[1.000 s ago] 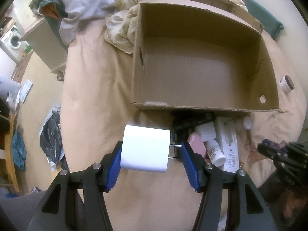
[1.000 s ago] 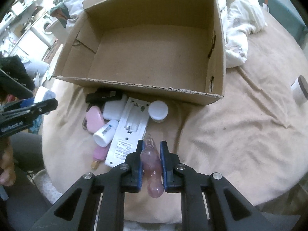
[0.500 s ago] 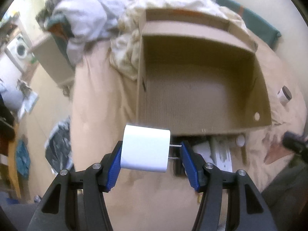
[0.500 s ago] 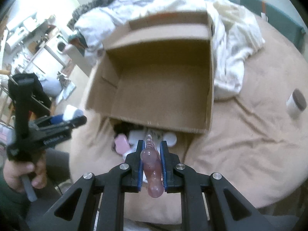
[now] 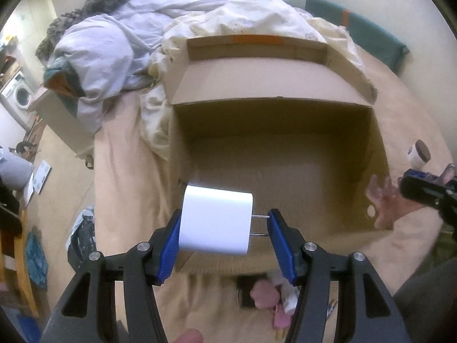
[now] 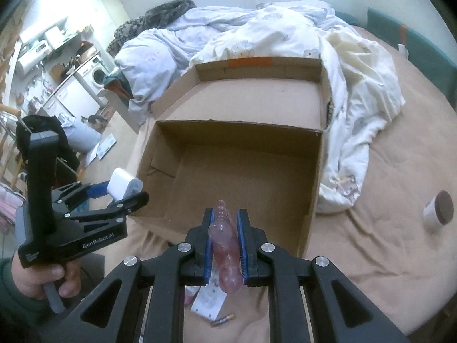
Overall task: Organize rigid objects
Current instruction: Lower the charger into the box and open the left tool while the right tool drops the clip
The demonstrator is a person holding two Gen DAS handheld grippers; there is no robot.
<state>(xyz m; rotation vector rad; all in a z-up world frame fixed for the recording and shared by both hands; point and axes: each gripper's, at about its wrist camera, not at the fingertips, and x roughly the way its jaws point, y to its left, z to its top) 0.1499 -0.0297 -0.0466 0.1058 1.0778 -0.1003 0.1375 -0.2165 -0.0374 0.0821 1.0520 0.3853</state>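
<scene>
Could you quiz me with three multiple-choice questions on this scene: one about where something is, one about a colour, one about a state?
1. Where is the small round jar?
A. in the box
B. on the bed, right of the box
C. on the floor

2. What colour is the charger plug in the left gripper?
A. white
B. black
C. green

3. What is inside the cardboard box?
A. full of things
B. closed, unknown
C. nothing visible

Answers: 1 B, it lies on the tan sheet. 2 A, its body is plain white. 3 C, only bare cardboard shows.
</scene>
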